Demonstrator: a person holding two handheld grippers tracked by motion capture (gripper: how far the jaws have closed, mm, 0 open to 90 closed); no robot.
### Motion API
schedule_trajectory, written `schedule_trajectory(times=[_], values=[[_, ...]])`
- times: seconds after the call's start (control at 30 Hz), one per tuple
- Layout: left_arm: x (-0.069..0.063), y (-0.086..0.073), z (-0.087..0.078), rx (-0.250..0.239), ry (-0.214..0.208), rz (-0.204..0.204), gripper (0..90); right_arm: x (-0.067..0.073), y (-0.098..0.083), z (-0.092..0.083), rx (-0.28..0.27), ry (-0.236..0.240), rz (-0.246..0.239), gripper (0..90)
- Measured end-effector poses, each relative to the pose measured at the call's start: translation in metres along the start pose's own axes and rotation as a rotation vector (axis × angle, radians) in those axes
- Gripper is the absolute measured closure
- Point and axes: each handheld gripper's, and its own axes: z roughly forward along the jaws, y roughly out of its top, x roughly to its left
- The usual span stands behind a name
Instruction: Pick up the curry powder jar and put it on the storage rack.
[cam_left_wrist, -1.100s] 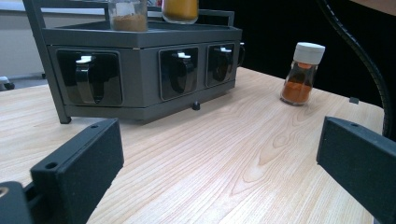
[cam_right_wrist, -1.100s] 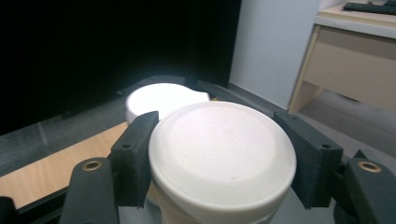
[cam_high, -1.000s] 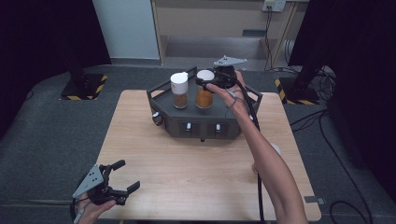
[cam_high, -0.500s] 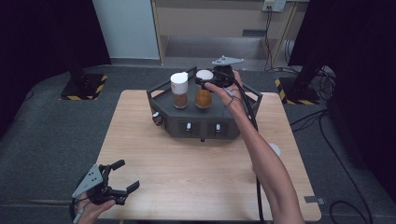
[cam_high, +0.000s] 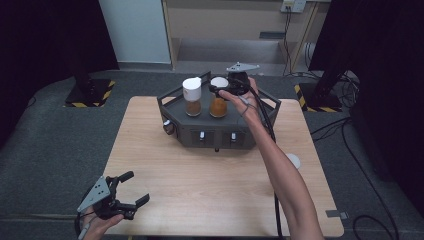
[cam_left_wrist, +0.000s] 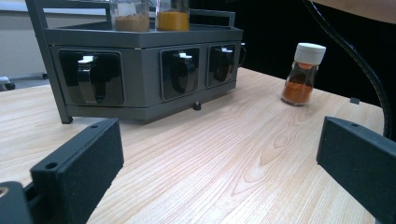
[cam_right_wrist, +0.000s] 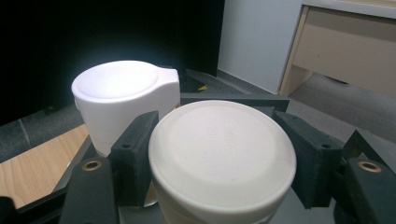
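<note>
Wood table (cam_high: 210, 190) holds a dark rack (cam_high: 220, 127) by its far edge. On top, the right gripper (cam_high: 225, 90) hugs the white lid of an upright orange jar (cam_high: 218, 102). The left gripper (cam_high: 120, 192) waits wide open and empty at the near left corner.

Both jar (cam_left_wrist: 126, 9) tops on the rack (cam_left_wrist: 140, 65) cut off by the upper edge

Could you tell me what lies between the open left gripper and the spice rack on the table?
Nothing: in the left gripper view, bare wooden tabletop runs from the left gripper to the spice rack.
</note>
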Motion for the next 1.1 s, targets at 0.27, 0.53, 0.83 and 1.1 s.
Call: schedule_trajectory(times=[0.27, 0.53, 0.83, 1.1], values=[[0.000, 0.000, 0.001, 0.001, -0.002, 0.001, 0.0, 0.001, -0.004, 0.000, -0.012, -0.007, 0.001, 33.9], [0.000, 0.000, 0.001, 0.001, -0.003, 0.002, 0.0, 0.005, -0.006, -0.001, -0.029, -0.021, -0.003, 29.8], [0.000, 0.000, 0.001, 0.001, -0.005, 0.002, 0.0, 0.010, -0.003, -0.016, -0.072, -0.036, 0.030, 12.0], [-0.002, 0.001, 0.002, -0.001, -0.008, 0.003, 0.0, 0.019, 0.002, -0.036, -0.111, 0.003, 0.031, 7.7]])
